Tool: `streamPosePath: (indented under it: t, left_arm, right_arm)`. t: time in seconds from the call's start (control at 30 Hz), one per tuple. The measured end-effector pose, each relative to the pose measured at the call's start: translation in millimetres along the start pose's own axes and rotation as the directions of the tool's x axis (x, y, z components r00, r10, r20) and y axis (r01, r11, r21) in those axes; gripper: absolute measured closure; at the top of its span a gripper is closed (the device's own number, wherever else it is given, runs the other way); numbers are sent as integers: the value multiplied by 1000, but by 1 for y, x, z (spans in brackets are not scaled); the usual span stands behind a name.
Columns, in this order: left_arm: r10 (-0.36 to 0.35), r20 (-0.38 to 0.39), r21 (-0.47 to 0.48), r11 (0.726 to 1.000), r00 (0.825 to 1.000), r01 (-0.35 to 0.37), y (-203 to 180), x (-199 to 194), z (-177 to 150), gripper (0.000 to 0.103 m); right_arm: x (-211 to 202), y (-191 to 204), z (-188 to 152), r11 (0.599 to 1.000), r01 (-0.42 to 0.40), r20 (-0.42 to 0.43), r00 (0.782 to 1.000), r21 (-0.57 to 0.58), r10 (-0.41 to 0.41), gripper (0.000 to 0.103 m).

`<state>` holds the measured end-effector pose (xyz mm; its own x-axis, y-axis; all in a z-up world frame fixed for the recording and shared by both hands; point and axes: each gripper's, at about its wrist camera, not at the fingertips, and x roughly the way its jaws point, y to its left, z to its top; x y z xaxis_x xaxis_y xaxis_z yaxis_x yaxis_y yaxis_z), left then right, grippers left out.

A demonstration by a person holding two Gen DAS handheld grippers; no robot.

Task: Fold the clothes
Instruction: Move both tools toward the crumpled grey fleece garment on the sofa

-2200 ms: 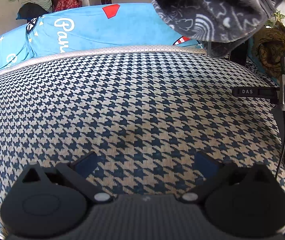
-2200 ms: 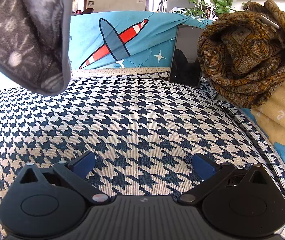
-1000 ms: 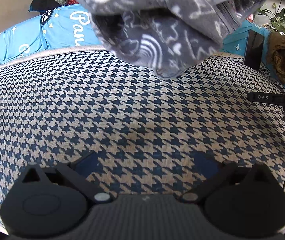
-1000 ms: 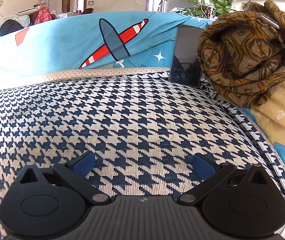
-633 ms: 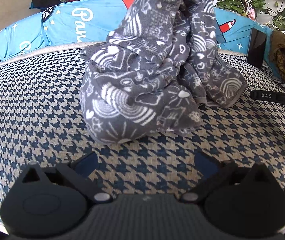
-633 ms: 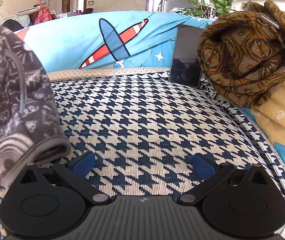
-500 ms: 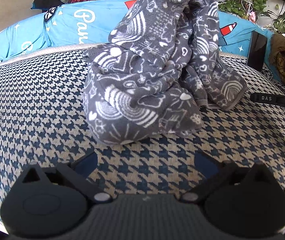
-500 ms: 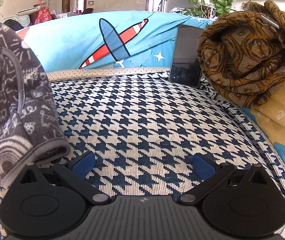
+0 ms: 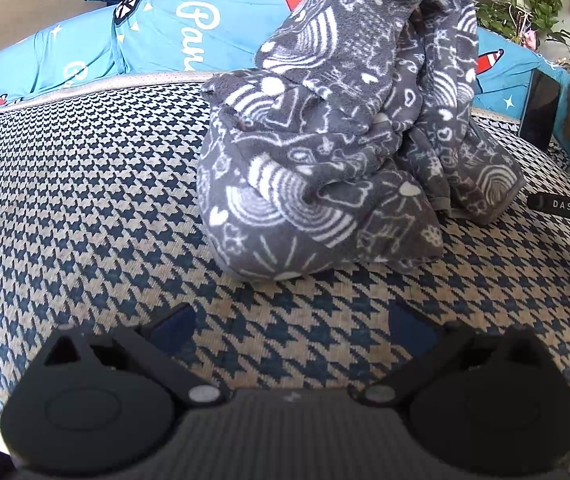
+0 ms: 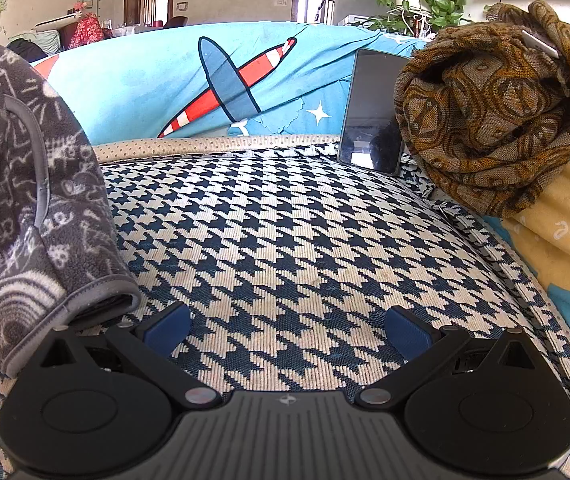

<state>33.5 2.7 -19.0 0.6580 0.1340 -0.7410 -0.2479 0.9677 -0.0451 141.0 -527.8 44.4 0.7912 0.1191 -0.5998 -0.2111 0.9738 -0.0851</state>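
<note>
A grey fleece garment with white doodle prints (image 9: 345, 152) lies in a crumpled heap on the houndstooth cushion (image 9: 85, 208), a little ahead of my left gripper (image 9: 291, 326). That gripper is open and holds nothing; its blue pads rest low over the cushion. In the right wrist view the same garment (image 10: 25, 216) fills the left edge, its hemmed corner lying beside the left finger. My right gripper (image 10: 287, 326) is open too, with bare cushion (image 10: 305, 240) between its fingers.
A blue cartoon-print sofa cover (image 10: 213, 80) rises behind the cushion. A dark phone (image 10: 373, 112) leans against it at the right. Beside it sits a bundled brown patterned cloth (image 10: 493, 112). The other gripper's body (image 9: 565, 206) juts in at the right of the left wrist view.
The grey garment dropped from above onto the cushion and has now settled in a heap. Both grippers have stayed in place and open.
</note>
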Motion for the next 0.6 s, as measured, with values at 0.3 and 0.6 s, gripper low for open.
streamPosePath:
  t: [0.3,0.6]
  left_arm:
    - [19,-12,-4,1000,1000,-19,-15,-1,-4,0]
    - [42,-21,16,999,999,-42,-43,-3,-13,0]
  right_arm:
    - [0,1,0,1000,-1,1,1000,-1,1,0]
    - [-7,2,-4,1000,15,-9,1000,12,-15,0]
